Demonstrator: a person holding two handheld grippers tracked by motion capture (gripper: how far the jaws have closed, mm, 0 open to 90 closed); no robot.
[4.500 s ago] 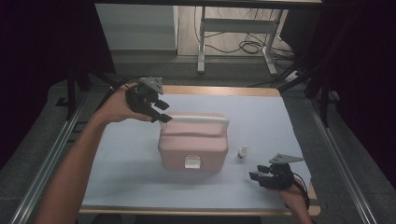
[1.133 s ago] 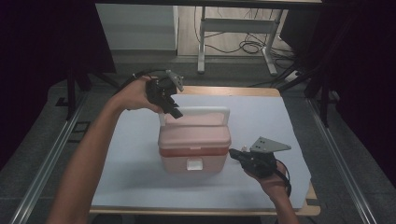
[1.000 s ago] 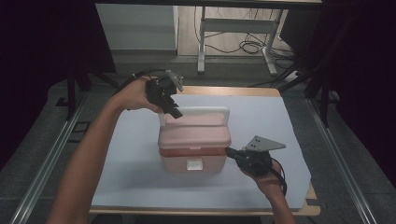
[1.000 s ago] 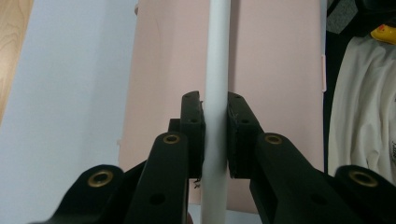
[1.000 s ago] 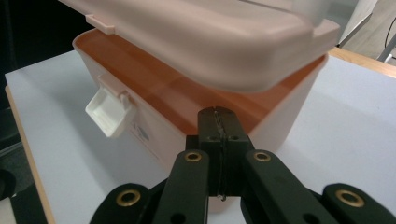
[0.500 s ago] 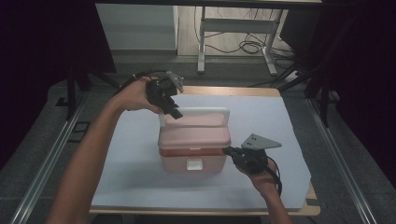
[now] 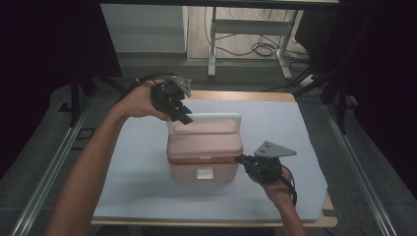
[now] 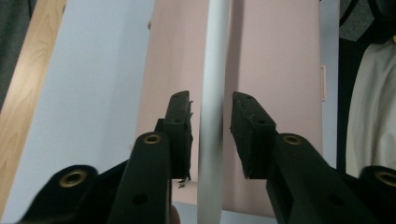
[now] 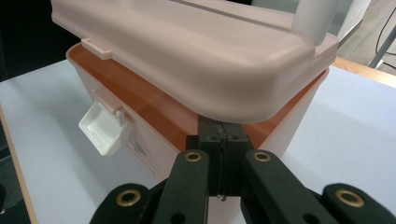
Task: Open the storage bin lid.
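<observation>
Left hand-held gripper (image 7: 183, 116) hovers over the far left corner of the pink box (image 7: 205, 153), its jaws parted on either side of the white handle (image 8: 212, 98); they have just been opening, and in the left gripper view the bar runs between the pads with a gap on both sides, so nothing is gripped. Below and beyond this hand-held gripper lies the pale pink lid (image 8: 275, 65), and past the lid's edge the light blue surface (image 8: 93, 93) stretches bare out to a wooden rim.

Right hand-held gripper (image 9: 219, 140) sits at the box's near right corner with its jaws pressed together and empty, tips tucked just under the lid's overhanging rim, against the orange band of the box body. To its left in the right gripper view, a white latch (image 9: 103, 125) hangs flipped out from the front wall. Open blue surface lies on both sides of this hand-held gripper, and in the high view a broad free strip runs from it to the surface's right edge.

Faint print sits on the front wall beside the latch, too small to read.
</observation>
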